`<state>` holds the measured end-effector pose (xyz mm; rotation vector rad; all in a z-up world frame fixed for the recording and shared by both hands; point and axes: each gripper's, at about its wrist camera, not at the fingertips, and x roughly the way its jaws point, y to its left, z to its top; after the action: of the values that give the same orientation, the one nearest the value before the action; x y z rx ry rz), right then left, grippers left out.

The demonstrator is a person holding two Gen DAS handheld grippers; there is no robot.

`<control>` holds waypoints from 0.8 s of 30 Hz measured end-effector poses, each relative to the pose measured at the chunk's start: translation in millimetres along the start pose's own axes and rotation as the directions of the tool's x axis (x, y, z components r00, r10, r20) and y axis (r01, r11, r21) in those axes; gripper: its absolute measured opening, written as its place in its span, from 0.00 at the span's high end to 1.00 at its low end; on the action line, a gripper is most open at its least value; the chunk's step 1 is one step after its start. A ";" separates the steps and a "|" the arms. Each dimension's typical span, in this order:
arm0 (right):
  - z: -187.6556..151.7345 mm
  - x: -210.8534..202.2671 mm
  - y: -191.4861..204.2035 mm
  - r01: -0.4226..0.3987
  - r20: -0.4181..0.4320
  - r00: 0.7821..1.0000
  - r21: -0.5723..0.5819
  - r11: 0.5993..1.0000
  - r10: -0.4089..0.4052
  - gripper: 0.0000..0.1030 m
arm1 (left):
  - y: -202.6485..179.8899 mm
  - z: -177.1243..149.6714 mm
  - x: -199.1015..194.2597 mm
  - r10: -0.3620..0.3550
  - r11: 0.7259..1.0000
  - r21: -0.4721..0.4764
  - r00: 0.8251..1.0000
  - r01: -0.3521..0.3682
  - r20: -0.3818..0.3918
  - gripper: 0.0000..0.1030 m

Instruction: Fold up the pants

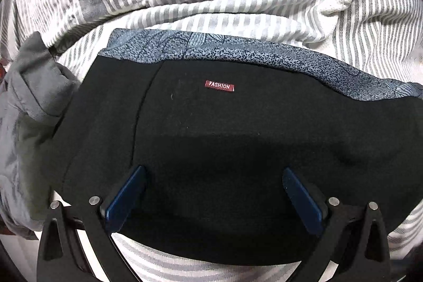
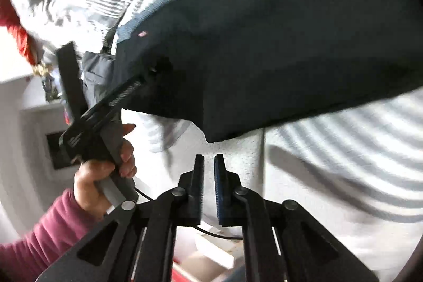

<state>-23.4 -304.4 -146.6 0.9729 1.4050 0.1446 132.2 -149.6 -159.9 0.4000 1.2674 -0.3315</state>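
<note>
Right tongs [image 2: 208, 171] nearly closed, empty; blurred black pants [image 2: 264, 44] beyond.

A: How does the left wrist view look?
B: Sharp and evenly lit, though a soft shadow darkens the black pants [image 1: 211, 123] just ahead of the gripper [image 1: 214, 192]. Edges bulge, corners go black.
A: And the right wrist view?
B: Motion-blurred throughout; the striped bedding [image 2: 357, 163] smears, and white areas glare at the left.
</note>
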 end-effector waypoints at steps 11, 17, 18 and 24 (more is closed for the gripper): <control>60.5 -102.5 -64.6 0.421 0.276 0.864 0.058 0.905 -0.420 0.23 | -40.3 14.6 -29.6 -0.052 0.998 0.030 0.999 0.051 0.017 0.00; 64.3 -97.6 -91.5 0.367 0.276 0.884 0.087 0.926 -0.377 0.19 | -98.4 36.3 -36.8 -0.116 0.988 0.105 0.993 0.111 0.035 0.00; 65.0 -97.0 -91.8 0.352 0.282 0.889 0.081 0.932 -0.361 0.14 | -108.0 36.5 -35.5 -0.117 0.987 0.117 0.993 0.113 0.029 0.00; 71.4 -96.3 -97.4 0.232 0.293 0.924 0.076 0.970 -0.244 0.00 | -137.4 29.9 -29.4 -0.104 0.983 0.153 0.994 0.105 -0.017 0.00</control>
<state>-26.9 -458.8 -145.9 0.8096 1.2337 -0.2077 87.5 -284.4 -138.9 0.4673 1.2780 -0.5194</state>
